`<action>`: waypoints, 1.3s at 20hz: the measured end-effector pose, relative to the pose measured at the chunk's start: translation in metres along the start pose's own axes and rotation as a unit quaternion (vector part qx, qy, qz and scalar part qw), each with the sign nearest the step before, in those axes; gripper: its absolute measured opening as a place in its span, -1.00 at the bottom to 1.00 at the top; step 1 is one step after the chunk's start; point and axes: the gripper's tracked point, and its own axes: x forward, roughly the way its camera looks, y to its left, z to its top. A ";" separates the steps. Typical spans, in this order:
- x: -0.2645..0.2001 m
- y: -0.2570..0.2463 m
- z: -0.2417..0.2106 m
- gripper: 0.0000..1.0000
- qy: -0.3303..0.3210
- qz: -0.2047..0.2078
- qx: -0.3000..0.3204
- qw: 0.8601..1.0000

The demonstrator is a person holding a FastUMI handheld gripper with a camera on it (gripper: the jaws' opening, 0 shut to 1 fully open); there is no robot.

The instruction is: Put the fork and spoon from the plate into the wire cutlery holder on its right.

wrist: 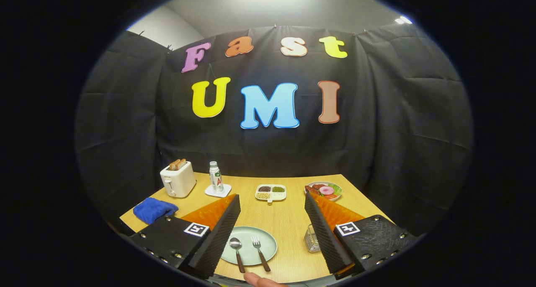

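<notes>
A pale green plate (268,239) lies on the wooden table between my two fingers, toward the left one. On it rest a spoon (236,250) and, to its right, a fork (260,252), both with dark handles pointing toward me. The wire cutlery holder (311,238) stands to the right of the plate, partly hidden behind my right finger. My gripper (272,203) is open wide, held above and short of the plate, with nothing between its fingers (217,232).
At the back stand a white toaster (178,179) with toast, a bottle (215,177) on a coaster, a divided dish (271,192) of grains and a plate of food (324,190). A blue cloth (153,209) lies at the left. A fingertip (259,280) shows at the near edge.
</notes>
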 end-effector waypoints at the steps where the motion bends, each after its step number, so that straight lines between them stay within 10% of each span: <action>1: 0.003 0.002 -0.002 0.89 0.006 0.004 -0.001 1.000; 26: 0.022 0.012 -0.159 0.89 0.237 0.074 -0.121 0.961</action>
